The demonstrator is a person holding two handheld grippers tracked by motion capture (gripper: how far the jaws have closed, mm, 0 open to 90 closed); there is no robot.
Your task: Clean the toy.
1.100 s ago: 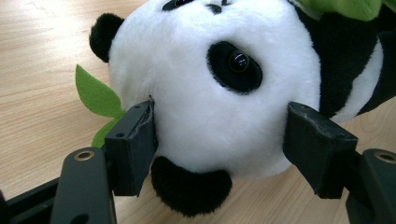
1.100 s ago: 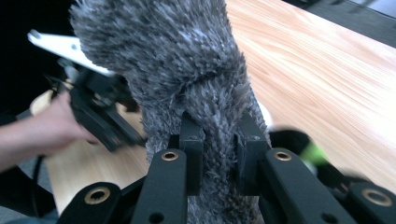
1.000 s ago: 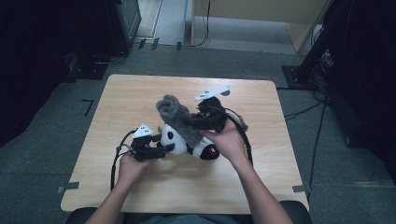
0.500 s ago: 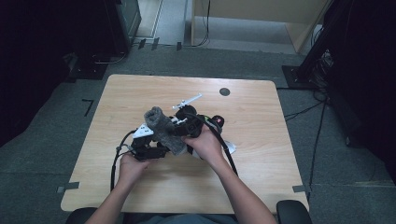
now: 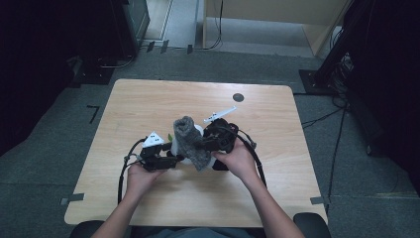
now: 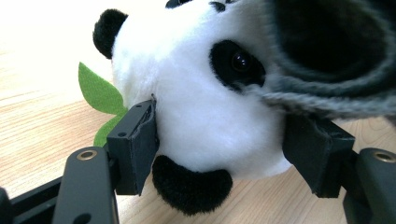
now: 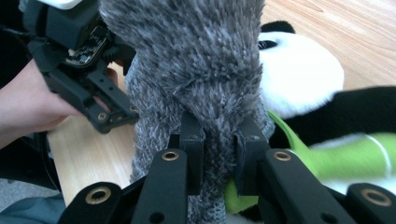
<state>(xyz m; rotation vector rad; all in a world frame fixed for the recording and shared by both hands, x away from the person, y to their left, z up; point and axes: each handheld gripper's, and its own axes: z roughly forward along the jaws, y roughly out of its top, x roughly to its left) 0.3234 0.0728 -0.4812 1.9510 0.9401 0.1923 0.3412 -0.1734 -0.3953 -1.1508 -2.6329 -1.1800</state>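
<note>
The left gripper [image 6: 219, 154] clamped the panda's head [image 6: 201, 116]; the right gripper [image 7: 219, 158] pinched the grey sock [image 7: 196, 70] over it. Next: pull the sock down.

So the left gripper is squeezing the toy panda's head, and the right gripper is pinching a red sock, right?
Not quite: the sock in the right gripper is grey and fuzzy, not red, as the right gripper view shows. The rest holds: the left gripper clamps the panda by its head.

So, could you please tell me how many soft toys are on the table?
1: a plush panda, lying mid-table between the two claws, its head partly covered by the grey sock. Nothing else soft shows, though the sock could hide something.
</note>
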